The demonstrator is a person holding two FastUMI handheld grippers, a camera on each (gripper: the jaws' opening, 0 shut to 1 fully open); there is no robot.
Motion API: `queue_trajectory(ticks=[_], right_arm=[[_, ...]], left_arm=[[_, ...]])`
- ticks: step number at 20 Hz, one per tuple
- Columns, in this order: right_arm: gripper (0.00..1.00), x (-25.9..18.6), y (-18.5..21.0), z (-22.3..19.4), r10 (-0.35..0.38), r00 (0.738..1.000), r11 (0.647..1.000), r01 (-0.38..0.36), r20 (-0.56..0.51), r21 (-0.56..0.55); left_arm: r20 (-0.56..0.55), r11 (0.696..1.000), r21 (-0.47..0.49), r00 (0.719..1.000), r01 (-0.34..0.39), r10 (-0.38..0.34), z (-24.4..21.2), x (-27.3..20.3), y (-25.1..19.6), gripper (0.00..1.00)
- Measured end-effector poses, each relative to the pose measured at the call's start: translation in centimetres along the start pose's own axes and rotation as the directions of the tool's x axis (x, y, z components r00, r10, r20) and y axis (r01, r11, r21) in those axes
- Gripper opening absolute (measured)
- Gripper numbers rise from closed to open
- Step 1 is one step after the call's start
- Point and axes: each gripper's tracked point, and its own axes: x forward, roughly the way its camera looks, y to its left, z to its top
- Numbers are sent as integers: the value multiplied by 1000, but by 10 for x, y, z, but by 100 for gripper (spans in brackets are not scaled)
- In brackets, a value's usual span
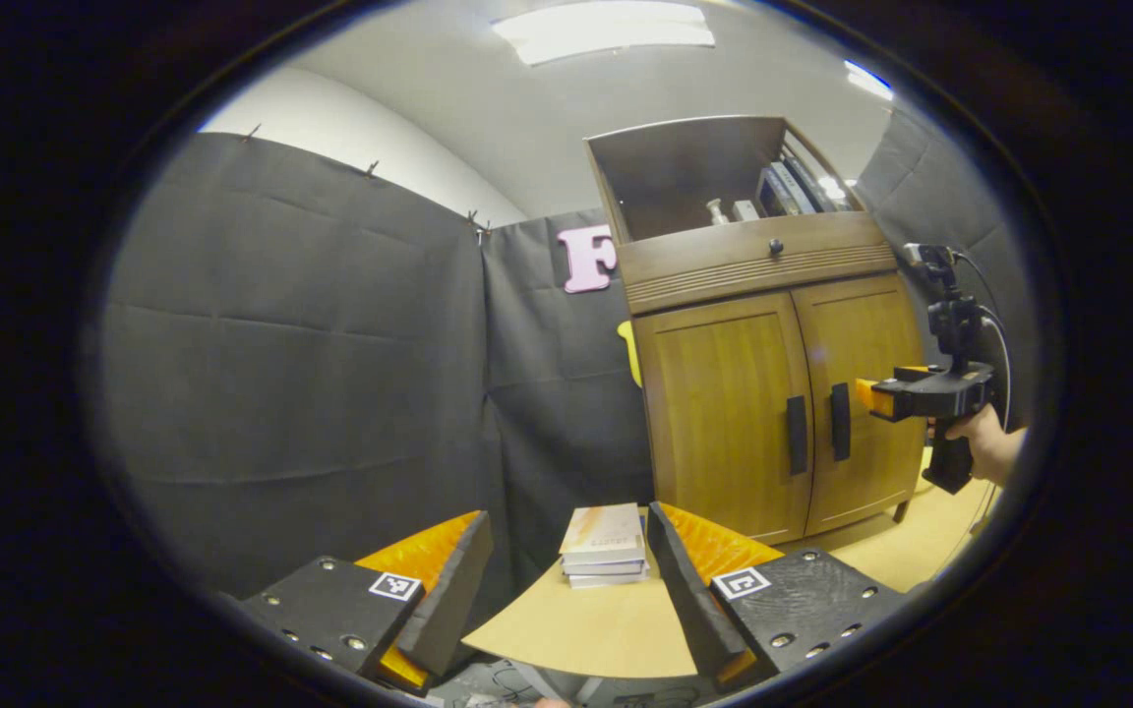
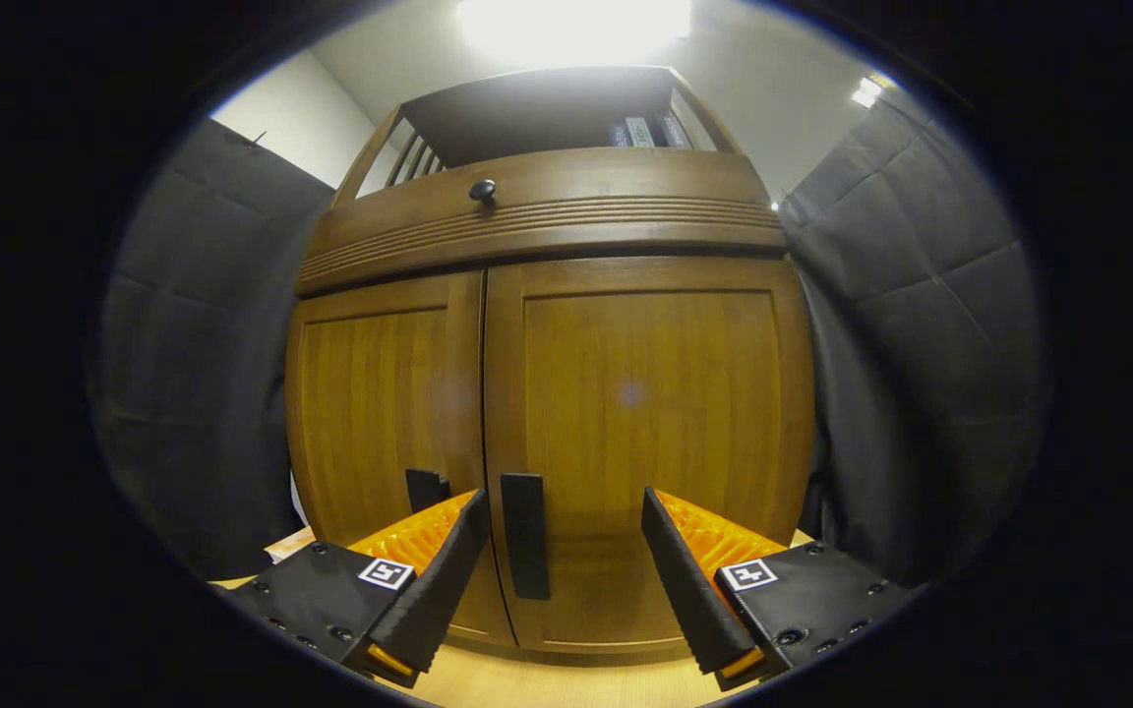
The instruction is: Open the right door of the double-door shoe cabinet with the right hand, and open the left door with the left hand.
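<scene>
Brown wooden shoe cabinet [image 2: 547, 393], upright, right door [image 2: 650, 442] and left door [image 2: 380, 413] apparently shut, dark vertical handles [image 2: 525, 536].

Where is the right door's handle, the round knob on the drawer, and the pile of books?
right door handle [image 2: 525, 536], right gripper view, middle of the bar
drawer knob [image 2: 482, 190], right gripper view, its round head
pile of books [image 1: 605, 531], left gripper view, top cover

Glossy wooden cabinet [image 2: 626, 393], matt handles [image 2: 525, 536]

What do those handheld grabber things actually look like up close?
Each has two wedge-shaped ribbed jaws on dark blocks with screws and a square black-and-white marker. The right gripper, seen from the left gripper, has a dark pistol handle, a camera on top and thin cables, held by a hand.
</scene>
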Motion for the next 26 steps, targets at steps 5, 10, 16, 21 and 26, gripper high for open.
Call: queue_trajectory(ticks=[5,10,16,21,26], right_arm=[[97,25,6,-20,18,999,1000,-18,-41,-15],[92,54,11,-42,26,995,999,-28,-100,-17],[67,68,19,-68,38,988,998,-29,-150,61],[23,73,23,-66,24,987,1000,-20,-160,24],[16,56,24,-61,61,981,998,-55,-183,38]], left_arm=[[-8,999,19,999,-33,33,1,1,-1,92],[-11,998,27,999,-50,50,1,1,0,92],[-6,997,40,998,-64,64,3,-3,1,92],[-12,998,31,998,-57,57,-3,-1,-2,92],[6,1000,14,1000,-17,17,4,2,-25,92]])
